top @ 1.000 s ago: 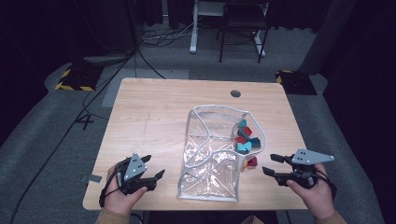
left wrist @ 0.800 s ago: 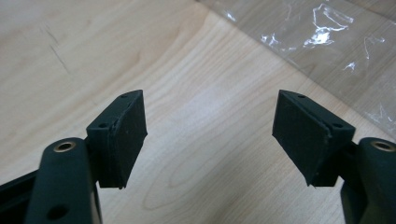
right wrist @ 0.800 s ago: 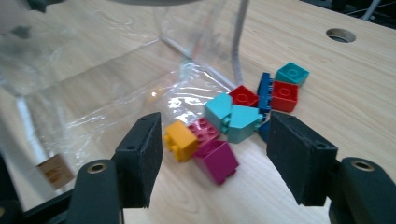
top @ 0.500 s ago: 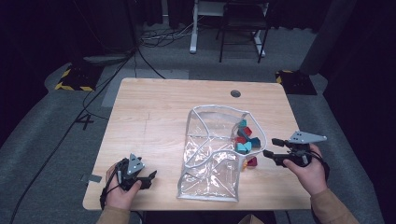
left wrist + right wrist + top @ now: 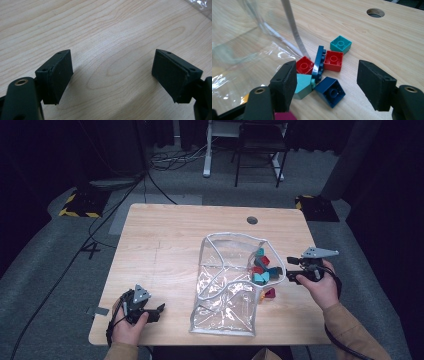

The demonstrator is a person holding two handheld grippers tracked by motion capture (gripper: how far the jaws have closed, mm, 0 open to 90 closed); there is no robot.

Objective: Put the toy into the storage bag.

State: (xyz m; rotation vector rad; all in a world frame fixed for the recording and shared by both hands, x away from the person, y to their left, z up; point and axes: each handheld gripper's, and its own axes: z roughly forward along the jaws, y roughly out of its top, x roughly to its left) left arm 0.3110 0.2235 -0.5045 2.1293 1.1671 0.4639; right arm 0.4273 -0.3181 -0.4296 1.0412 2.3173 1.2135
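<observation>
A clear plastic bag (image 5: 225,290) with a white rim (image 5: 292,25) lies flat mid-table. Several small bricks (image 5: 262,267) cluster at its right edge: teal (image 5: 340,44), red (image 5: 333,60), dark blue (image 5: 330,91) and an upright blue plate (image 5: 319,62). My right gripper (image 5: 291,268) points at them from the right. Its jaws (image 5: 327,75) have just been opening and stand open, the bricks just ahead, none gripped. My left gripper (image 5: 159,310) rests low near the table's front left. It too has just been opening and is open (image 5: 112,65) over bare wood.
A magenta brick (image 5: 270,293) lies on the wood just right of the bag. A round cable hole (image 5: 252,220) sits near the table's far edge. Cables, a chair and desk legs stand on the dark floor beyond. The table's (image 5: 160,245) left half is bare wood.
My right gripper moved left and forward to the bricks at the bag's edge. The left hand sank toward the table. Both pairs of jaws stand wider.
</observation>
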